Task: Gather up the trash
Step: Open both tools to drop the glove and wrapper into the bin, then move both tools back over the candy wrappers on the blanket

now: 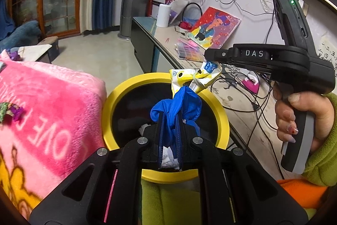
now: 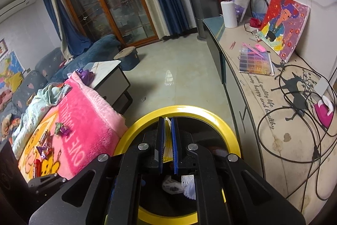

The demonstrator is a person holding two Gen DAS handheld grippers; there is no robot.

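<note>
Left gripper (image 1: 170, 119): clamped on a crumpled blue plastic scrap (image 1: 175, 108), held over the black mouth of the yellow-rimmed bin (image 1: 223, 117). Right gripper (image 2: 167, 123): pinched tight on a yellow and white snack wrapper (image 1: 195, 77), hanging over the far rim of the same bin (image 2: 229, 132), just above and touching the blue scrap in the left wrist view. Right hand (image 1: 303, 117): wrapped around the grey and black handle, green sleeve (image 1: 322, 161) at the wrist. White paper scraps (image 2: 183, 182) lying inside the bin at the bottom. Pink blanket (image 2: 88, 123) pressed against the bin's left side, with small purple candy wrappers (image 2: 62, 129) scattered near its middle and lower left. Long sideboard (image 2: 280, 140) right of the bin, carrying black cables (image 2: 294, 98), a bead box (image 2: 256, 63) and a painting (image 2: 284, 22) against its back edge.
</note>
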